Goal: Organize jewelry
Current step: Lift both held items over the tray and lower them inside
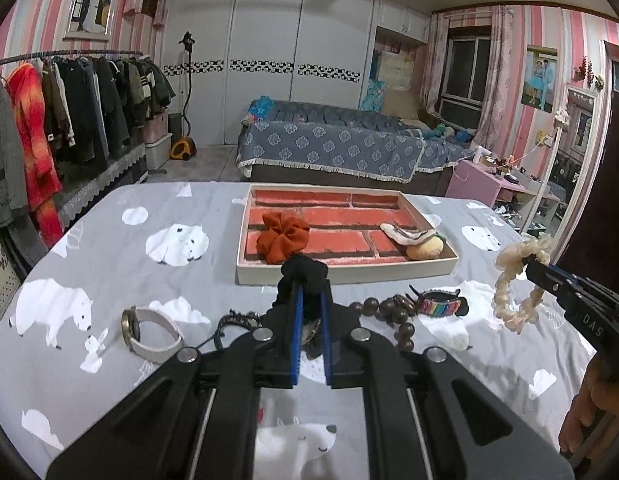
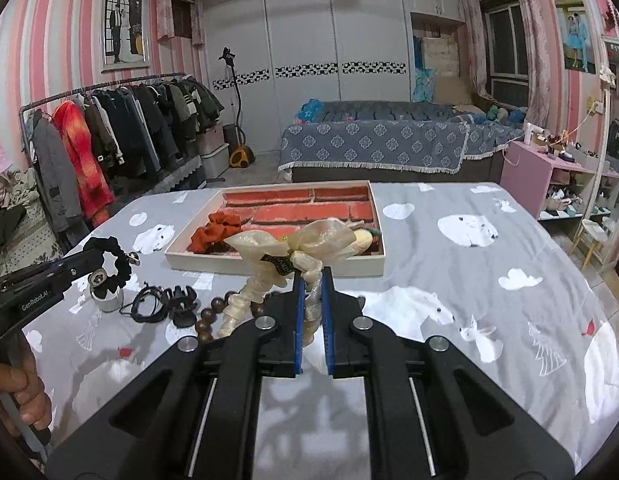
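Left tool (image 1: 311, 284) was clamped on a black scrunchie (image 1: 303, 276), right tool (image 2: 311, 280) on a cream scrunchie (image 2: 269, 276) with a bow — both loads hung clear of the counter (image 2: 489, 280). Just beyond the tips lay wooden beads (image 1: 393, 312) and a watch (image 1: 149, 334). Dead ahead sat the tray (image 1: 341, 274), long axis crossways — the left tool looked nearer; orange scrunchie (image 1: 283, 238) already inside.
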A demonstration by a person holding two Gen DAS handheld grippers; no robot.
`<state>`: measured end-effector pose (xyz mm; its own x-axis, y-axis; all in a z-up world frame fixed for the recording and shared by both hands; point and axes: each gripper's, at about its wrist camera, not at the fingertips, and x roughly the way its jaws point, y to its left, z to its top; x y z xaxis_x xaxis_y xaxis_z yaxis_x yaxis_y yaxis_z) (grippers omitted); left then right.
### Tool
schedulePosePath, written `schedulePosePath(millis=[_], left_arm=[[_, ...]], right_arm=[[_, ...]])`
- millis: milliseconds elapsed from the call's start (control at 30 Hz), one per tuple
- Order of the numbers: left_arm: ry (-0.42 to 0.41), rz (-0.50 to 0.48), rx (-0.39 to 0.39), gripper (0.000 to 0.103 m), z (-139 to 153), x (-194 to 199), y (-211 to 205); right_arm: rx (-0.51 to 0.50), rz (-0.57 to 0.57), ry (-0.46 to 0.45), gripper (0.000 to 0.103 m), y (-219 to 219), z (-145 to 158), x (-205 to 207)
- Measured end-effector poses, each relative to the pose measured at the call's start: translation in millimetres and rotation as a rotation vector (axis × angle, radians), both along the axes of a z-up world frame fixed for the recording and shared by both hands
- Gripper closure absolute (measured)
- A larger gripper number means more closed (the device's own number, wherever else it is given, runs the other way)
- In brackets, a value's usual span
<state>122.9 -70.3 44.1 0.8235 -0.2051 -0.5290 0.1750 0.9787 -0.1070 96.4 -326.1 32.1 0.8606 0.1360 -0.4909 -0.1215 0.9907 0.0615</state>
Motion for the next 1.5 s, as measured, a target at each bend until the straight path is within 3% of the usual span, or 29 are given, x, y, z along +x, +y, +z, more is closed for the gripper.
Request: schedulePosePath(millis=[367,900,1100,1300,1500], left_arm=[[-0.062,-0.028,-0.018,0.095,27.9,42.3,-2.5],[-0.115,-0.015,-0.001,0.095,46.4,135.1,-19.9],[-0.033,-0.036,-0.034,0.095,13.6,177.2,-21.8],[0.081,-0.006,-0.002,0.095,-40.6,207.3,-18.9],[0.134,-0.003,0.028,0.095,-67.8,219.3,-11.8]], right_arm=[[-0.013,-0.003,-0.053,0.094,-1.7,26.0,41.9],[-0.03,-0.014,-0.128,0.094,3.6,60.4,141.8],[-0.04,-0.043,-0.044,0.094,0.5,35.4,197.1],[-0.005,-0.08,0.04,0.094,-12.4,-8.9,234.8],[-0.051,-0.091,0.146,0.093,-8.3,-46.9,257.0]])
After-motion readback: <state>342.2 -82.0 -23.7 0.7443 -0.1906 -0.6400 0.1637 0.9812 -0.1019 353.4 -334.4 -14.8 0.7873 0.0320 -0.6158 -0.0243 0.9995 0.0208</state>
